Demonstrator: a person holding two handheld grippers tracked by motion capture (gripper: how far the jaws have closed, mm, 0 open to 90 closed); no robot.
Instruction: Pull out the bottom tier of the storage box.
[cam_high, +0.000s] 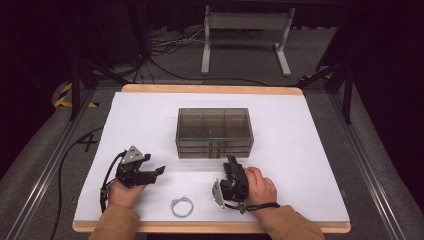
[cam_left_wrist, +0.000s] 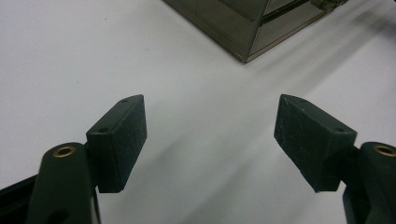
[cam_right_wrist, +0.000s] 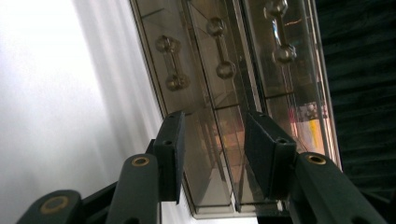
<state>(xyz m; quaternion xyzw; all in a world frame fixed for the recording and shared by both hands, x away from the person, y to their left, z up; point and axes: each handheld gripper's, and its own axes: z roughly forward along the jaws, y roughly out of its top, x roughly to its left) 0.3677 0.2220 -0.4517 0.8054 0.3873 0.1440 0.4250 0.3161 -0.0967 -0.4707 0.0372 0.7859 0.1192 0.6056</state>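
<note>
- High view: drawer box (cam_high: 214, 133) at table (cam_high: 310, 150) centre; wire ring (cam_high: 181, 206) near front edge
- Right gripper (cam_right_wrist: 212, 140) view: jaws apart, against the drawer fronts, handles (cam_right_wrist: 220, 46) ahead, nothing gripped
- Left gripper (cam_left_wrist: 210, 135) view: jaws wide apart, over bare table

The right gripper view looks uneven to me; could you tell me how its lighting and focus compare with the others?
Right gripper view: white table glares at left, drawer box shows reflections. Left gripper view: soft shadows, jaws sharp. High view: table evenly lit, surroundings dark.
</note>
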